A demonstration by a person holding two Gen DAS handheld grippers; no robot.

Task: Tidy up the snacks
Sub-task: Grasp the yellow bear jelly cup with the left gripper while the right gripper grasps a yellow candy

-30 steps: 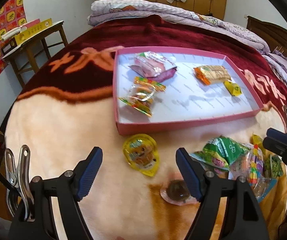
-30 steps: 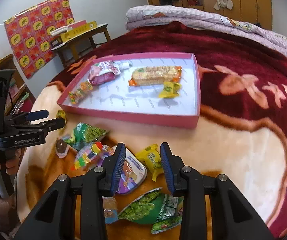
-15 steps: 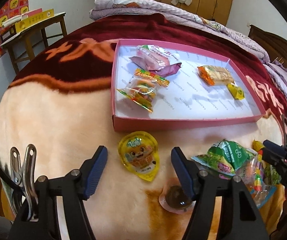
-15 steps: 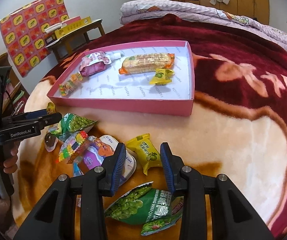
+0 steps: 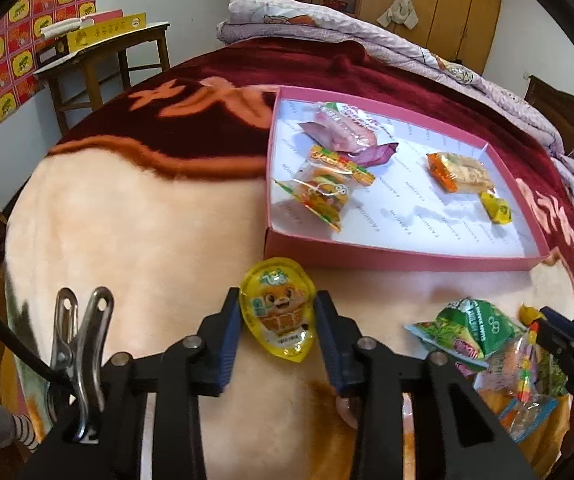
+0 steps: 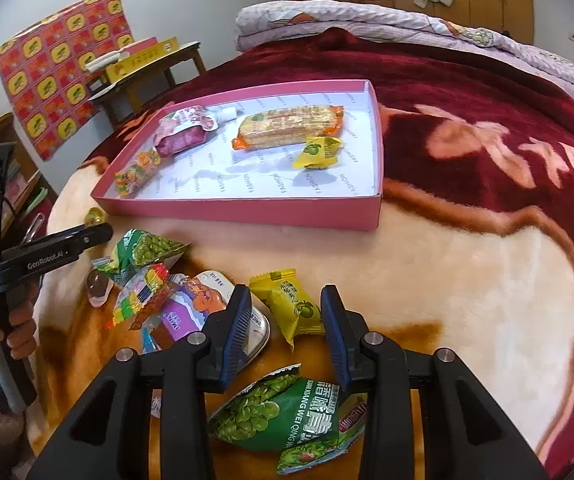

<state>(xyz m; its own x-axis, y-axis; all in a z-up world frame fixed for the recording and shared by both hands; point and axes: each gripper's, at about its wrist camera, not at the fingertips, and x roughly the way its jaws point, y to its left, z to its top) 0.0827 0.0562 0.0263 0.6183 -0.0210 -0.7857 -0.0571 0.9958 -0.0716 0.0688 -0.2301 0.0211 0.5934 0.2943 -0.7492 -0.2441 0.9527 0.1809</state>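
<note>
The pink tray (image 5: 399, 254) lies on the blanket-covered bed (image 5: 135, 232), and everything else is placed from it. Just in front of the tray's near wall, toward its left corner, lies the yellow jelly cup (image 5: 278, 310). The left tongs (image 5: 277, 316) have their two blue pads on either side of this cup, closed in to its edges and seemingly touching it; whether they grip it firmly cannot be told.

Inside the tray, a pink-purple pouch (image 5: 345, 132) sits at the far left, a clear pack of colourful candy (image 5: 323, 196) lies near the left wall, an orange-ended biscuit pack (image 5: 461, 172) lies toward the right, and a small yellow candy (image 5: 497, 209) is just beside it.

In front of the tray, on its near side, the right tongs (image 6: 283, 324) stand partly open and hold nothing. A yellow candy packet (image 6: 293, 306) lies between their pads, clear of both. A green pea snack bag (image 6: 283, 412) lies under the tongs, nearer the camera, and a purple-lidded cup (image 6: 203, 308) lies just left of the left pad.
</note>
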